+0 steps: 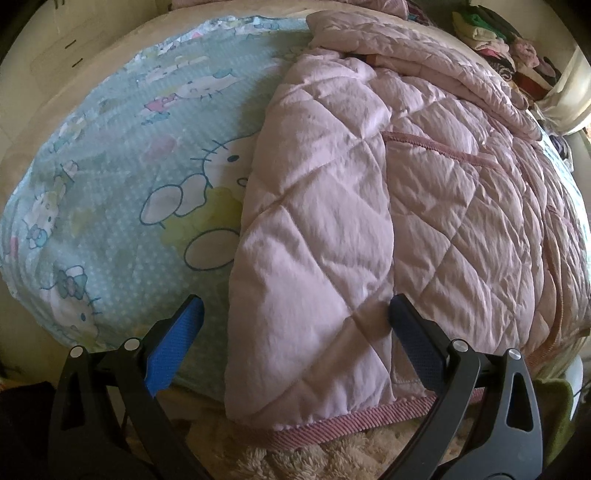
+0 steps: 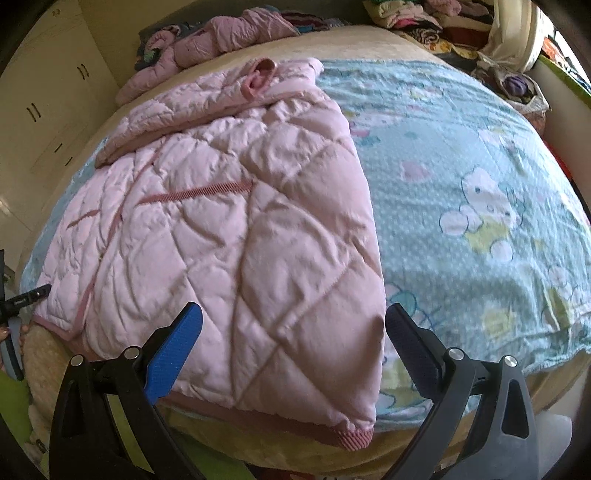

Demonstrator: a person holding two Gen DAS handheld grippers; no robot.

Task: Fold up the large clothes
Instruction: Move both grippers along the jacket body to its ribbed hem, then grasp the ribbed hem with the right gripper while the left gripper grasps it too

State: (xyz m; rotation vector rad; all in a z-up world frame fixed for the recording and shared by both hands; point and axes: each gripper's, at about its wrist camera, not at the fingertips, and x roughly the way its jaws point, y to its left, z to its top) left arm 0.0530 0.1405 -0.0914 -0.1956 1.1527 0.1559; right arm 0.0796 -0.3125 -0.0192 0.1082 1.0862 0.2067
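A pink quilted jacket (image 1: pixel 369 206) lies flat on the bed, its ribbed hem (image 1: pixel 351 421) at the near edge. Its left side is folded in over the body. My left gripper (image 1: pixel 295 314) is open and hovers over the folded left part near the hem, holding nothing. In the right wrist view the jacket (image 2: pixel 229 229) fills the left half of the bed, its collar (image 2: pixel 262 75) at the far end. My right gripper (image 2: pixel 293 321) is open above the jacket's right bottom corner (image 2: pixel 354 432), empty.
The bed carries a light blue cartoon-print sheet (image 2: pixel 480 184) over a beige fluffy blanket (image 1: pixel 332 458). Another pink garment (image 2: pixel 221 37) and piles of clothes (image 2: pixel 424 18) lie at the far end. White cupboards (image 2: pixel 48 110) stand on the left.
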